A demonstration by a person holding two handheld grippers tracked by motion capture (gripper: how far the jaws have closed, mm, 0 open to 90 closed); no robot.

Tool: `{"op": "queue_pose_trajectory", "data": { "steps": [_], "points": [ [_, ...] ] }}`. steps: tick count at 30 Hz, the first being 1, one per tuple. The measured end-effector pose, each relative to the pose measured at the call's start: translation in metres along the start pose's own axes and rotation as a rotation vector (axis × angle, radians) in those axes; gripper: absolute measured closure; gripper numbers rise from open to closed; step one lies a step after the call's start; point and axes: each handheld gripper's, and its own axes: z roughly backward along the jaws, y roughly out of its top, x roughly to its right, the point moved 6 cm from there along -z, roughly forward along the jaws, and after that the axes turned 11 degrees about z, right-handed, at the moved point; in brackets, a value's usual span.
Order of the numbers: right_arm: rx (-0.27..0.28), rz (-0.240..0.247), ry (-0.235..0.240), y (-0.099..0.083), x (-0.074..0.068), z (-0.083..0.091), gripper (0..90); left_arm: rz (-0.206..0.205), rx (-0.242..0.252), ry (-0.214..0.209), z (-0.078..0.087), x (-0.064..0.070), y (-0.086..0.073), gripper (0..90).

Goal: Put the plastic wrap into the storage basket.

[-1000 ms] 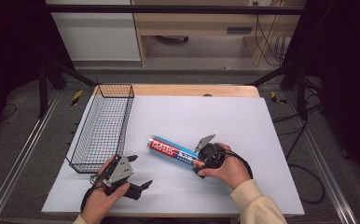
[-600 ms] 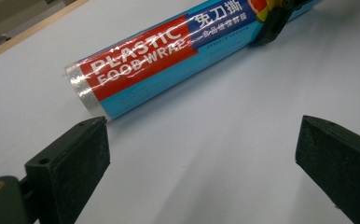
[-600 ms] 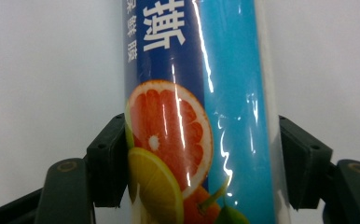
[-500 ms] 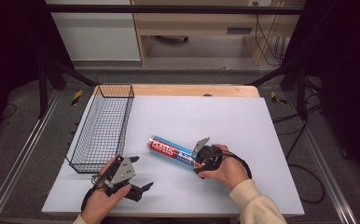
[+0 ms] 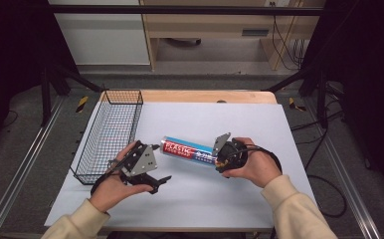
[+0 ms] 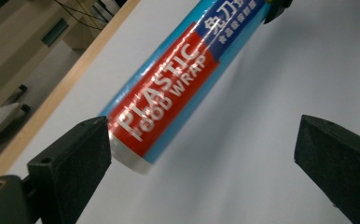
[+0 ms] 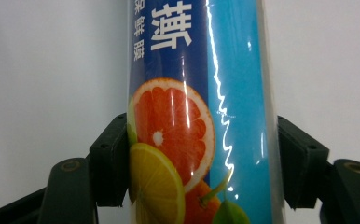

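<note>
A roll of plastic food wrap [image 5: 187,150], red and blue with an orange-fruit print, lies slantwise at the middle of the white table mat [image 5: 240,119]. My right gripper [image 5: 221,158] is shut on the roll's right end. In the right gripper view both jaws press the sides of the roll [image 7: 192,93] around the gripper's centre [image 7: 201,163]. My left gripper [image 5: 161,163] stands open at the roll's left end. In the left gripper view its centre [image 6: 201,163] lies between wide-apart jaws, and the roll's end [image 6: 169,88] sits just beside the left jaw, casting a shadow on the mat.
A black wire basket [image 5: 130,124] stands along the left side of the mat, just beyond my left hand. The wooden table edge [image 5: 205,96] runs behind the mat. Metal rails and cables lie on the floor around the table.
My left gripper has moved forward and a little right, up to the roll's left end. The right gripper has stayed shut on the roll.
</note>
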Motion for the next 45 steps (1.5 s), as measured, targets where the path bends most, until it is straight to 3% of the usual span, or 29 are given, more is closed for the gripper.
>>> {"op": "queue_pose_trajectory", "data": {
  "steps": [1,5,12,14,17,27,37,45],
  "points": [
    [-0.002,0.010,0.004,0.001,0.002,0.005,31.6,-0.033,-0.014,0.011,-0.004,-0.008,0.011,3.8],
    [-0.009,0.065,-0.001,0.007,0.010,0.021,31.6,-0.068,-0.034,0.001,-0.014,-0.016,0.028,4.3],
    [0.007,0.115,0.016,0.019,0.012,0.036,31.7,-0.144,-0.084,-0.010,-0.032,-0.012,0.046,4.7],
    [0.005,0.117,0.018,0.021,0.011,0.038,31.7,-0.154,-0.096,-0.016,-0.034,-0.010,0.047,5.9],
    [0.004,0.135,0.024,0.026,0.009,0.044,31.7,-0.199,-0.123,-0.025,-0.040,-0.004,0.050,6.5],
    [0.003,0.161,0.024,0.032,0.010,0.051,31.7,-0.228,-0.171,-0.019,-0.045,-0.008,0.057,9.3],
    [0.017,0.170,0.010,0.039,0.015,0.053,31.8,-0.274,-0.235,0.005,-0.051,-0.018,0.057,19.7],
    [0.013,0.201,0.006,0.043,0.014,0.055,31.9,-0.271,-0.258,-0.014,-0.055,-0.016,0.056,24.1]
  ]
}}
